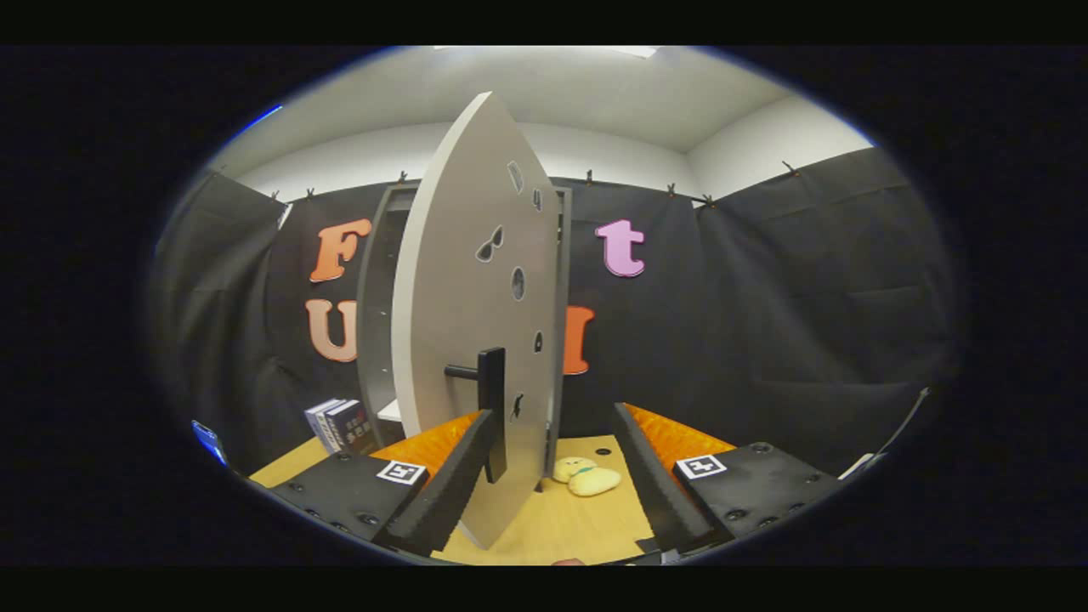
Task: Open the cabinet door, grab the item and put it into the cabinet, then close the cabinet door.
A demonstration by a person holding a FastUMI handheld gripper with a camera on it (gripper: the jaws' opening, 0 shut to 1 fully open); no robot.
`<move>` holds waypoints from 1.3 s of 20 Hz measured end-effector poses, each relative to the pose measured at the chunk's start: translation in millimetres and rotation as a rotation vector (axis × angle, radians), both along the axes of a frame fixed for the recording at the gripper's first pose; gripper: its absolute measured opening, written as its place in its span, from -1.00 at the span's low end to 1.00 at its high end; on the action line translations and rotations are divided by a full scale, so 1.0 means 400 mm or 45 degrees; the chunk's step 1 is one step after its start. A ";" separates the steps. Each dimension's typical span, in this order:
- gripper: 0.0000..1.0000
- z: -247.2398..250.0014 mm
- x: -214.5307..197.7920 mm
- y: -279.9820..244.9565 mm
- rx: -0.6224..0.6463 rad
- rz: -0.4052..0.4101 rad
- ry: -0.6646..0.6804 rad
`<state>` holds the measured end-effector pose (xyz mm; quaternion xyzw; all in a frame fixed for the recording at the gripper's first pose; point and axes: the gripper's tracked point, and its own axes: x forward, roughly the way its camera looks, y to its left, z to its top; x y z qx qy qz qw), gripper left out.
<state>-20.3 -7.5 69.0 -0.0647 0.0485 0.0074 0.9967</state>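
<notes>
Two fingers of my gripper point(552, 476) spread wide, holding nothing. The cabinet door point(467, 323) stands ajar between them, its handle point(490, 399) by my left finger. A plush toy point(586, 478) lies beyond.

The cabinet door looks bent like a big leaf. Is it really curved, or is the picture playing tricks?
In the gripper view the fisheye lens bulges the door; it is likely flat. The open gripper has the door's lower edge between its fingers. The soft toy beyond looks sharp, under even light.
</notes>
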 end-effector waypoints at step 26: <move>0.88 -0.208 0.301 0.466 0.127 0.410 0.128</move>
